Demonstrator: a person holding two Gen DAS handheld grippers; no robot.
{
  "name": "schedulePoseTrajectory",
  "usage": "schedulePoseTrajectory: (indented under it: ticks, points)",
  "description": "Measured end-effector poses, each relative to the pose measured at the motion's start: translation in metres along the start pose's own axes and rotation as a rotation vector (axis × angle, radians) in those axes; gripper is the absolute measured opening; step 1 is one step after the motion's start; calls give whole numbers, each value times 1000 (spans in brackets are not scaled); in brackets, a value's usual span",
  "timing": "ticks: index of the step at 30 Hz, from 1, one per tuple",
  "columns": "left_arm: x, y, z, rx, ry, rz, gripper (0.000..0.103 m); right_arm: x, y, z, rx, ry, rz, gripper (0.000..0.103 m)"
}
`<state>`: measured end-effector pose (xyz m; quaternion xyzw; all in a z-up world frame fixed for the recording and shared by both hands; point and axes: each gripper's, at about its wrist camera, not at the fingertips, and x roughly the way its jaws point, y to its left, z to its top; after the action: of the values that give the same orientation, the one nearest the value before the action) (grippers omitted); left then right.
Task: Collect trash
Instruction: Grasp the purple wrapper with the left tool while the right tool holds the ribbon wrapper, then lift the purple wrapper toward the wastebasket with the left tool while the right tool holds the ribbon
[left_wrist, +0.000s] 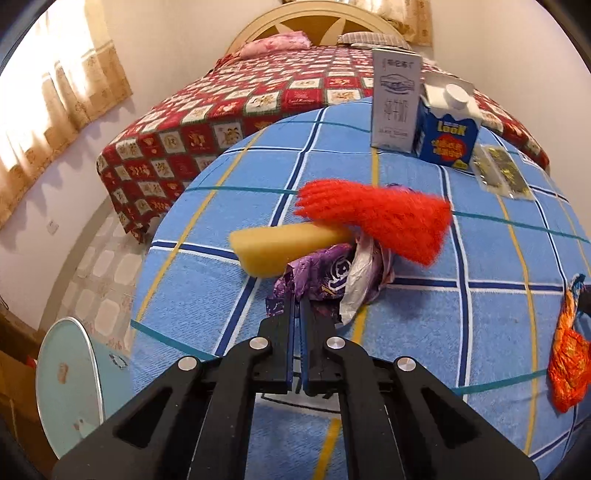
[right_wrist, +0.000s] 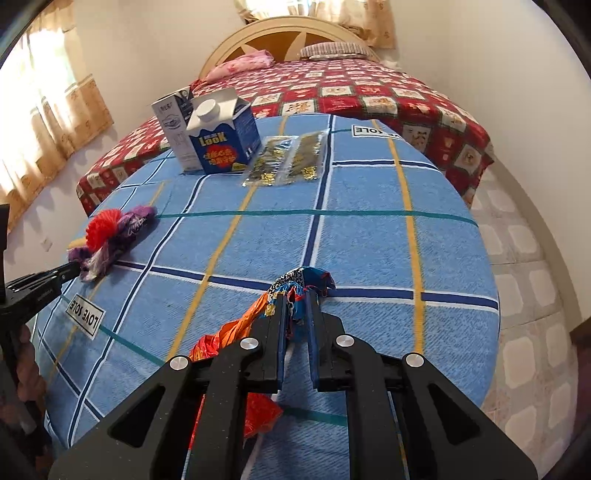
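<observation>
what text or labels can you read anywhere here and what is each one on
"LooK" on the blue carton, front face.
"LOVE SOLE", upside down, on a white label on the blue checked cloth.
"SOLE", upside down and cut off, on a second cloth label at the far edge.
Red print under "LooK": too blurred to read.
Print on the tall white carton: too small to read.
Print on the clear gold-patterned packets: unreadable.

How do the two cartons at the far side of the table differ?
The grey carton is taller and slimmer, with a flat top; the blue carton is shorter and squatter, with a sloped top bearing a round white cap. The grey one is pale with dark print; the blue one has yellow lettering and a red patch. Both stand upright, side by side, on the blue checked cloth.
</observation>
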<state>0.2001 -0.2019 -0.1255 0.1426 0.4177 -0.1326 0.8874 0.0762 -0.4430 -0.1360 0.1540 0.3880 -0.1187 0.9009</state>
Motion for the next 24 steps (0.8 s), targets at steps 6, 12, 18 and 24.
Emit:
schedulePoseTrajectory:
  ticks: [6, 12, 18, 24]
  points:
    - [-40, 4, -15, 54, -54, -14, 2, -4, -2, -3, 34, -11, 8, 11]
    - [-92, 21, -39, 83, -130, -62, 2, -11, 6, -6, 39, -24, 22, 11]
    - [-99, 36, -54, 62, -106, -54, 1, -17, 21, -6, 21, -33, 39, 11]
    - [-126, 57, -63, 30, -155, -47, 1, -26, 33, -5, -5, -48, 44, 11]
